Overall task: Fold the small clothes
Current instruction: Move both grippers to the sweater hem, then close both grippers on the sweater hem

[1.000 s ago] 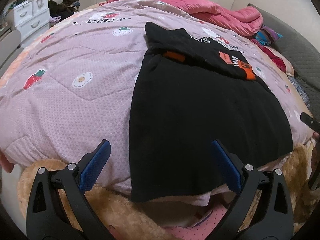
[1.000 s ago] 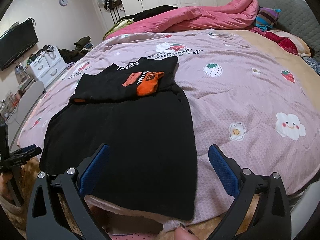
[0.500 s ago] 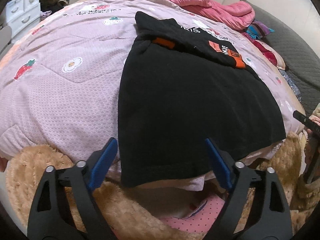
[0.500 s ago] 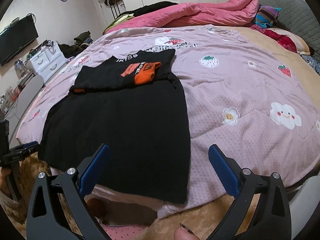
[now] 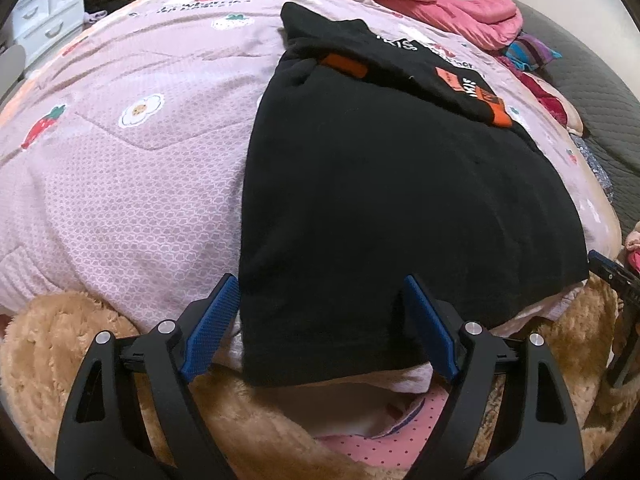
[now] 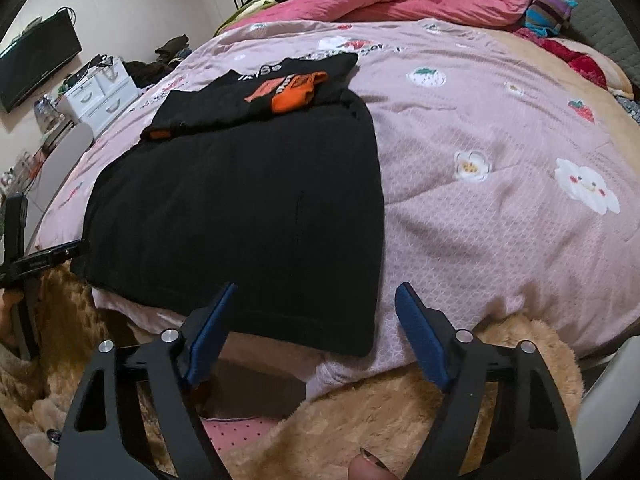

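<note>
At the bed's near edge, both grippers' jaws stand open around the black garment's [image 5: 400, 208] hem corners, the right closing.

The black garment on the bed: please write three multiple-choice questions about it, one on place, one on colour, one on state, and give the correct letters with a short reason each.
1. Where does the black garment lie?
A. on the pink quilt
B. on the white drawers
C. on the floor

2. What colour are the patches at its folded far end?
A. green
B. orange
C. yellow

3. How do the near hem corners stand to the grippers?
A. both are lifted high
B. both are rolled up
C. each lies between open pads, still flat

Answers:
1 A: the pink quilt shows all around it.
2 B: the orange patches sit on the folded top.
3 C: the left gripper and the right gripper, whose jaws are closing, each straddle a corner that lies flat.
</note>
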Available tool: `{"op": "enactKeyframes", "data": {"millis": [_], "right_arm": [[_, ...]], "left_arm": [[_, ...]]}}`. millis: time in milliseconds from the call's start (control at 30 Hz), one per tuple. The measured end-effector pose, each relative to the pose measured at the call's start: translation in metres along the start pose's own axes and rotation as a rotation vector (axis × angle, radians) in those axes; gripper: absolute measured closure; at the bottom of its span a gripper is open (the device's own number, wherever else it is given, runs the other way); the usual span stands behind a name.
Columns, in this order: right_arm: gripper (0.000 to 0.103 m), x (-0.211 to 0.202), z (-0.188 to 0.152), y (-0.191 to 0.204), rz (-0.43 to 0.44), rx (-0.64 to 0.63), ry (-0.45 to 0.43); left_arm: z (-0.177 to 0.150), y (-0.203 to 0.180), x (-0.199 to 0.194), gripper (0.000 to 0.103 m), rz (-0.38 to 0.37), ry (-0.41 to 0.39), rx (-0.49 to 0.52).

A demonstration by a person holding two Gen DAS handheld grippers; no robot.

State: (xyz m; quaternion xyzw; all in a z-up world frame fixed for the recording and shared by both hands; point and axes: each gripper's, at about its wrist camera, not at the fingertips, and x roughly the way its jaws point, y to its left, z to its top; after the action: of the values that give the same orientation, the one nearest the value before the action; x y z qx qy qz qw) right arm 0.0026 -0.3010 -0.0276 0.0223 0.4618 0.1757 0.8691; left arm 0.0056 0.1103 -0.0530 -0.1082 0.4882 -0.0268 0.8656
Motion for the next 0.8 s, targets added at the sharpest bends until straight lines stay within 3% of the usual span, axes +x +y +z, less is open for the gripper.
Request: {"op": "enactKeyframes", "data": {"millis": [200,267,400,467,533,800], "right_arm": [[0.048,0.014,0.000,-0.006,-0.017,0.004,0.038],[0.060,0.019,-0.001,-0.006,-0.028,0.002,0.050],[0.064,0.018,-0.002,-0.003,-0.040,-0.018,0.044],[0.081,0.017,-0.003,0.001,-0.064,-0.047,0.040],[0.092,0.013,-0.003,0.005,-0.086,-0.083,0.029],[0.095,-0.031,0.018,0.016,-0.014,-0.116,-0.124]], "left_arm": [[-0.001,0.002,0.003,0.026,0.001,-0.002,0.000],[0.000,0.002,0.005,0.025,-0.002,-0.003,-0.003],[0.002,0.000,0.007,0.022,0.005,-0.004,0.003],[0.002,-0.001,0.008,0.022,0.012,-0.005,0.010],[0.003,-0.003,0.008,0.022,0.017,-0.008,0.012],[0.005,-0.003,0.012,0.020,0.025,-0.009,0.017]]}}
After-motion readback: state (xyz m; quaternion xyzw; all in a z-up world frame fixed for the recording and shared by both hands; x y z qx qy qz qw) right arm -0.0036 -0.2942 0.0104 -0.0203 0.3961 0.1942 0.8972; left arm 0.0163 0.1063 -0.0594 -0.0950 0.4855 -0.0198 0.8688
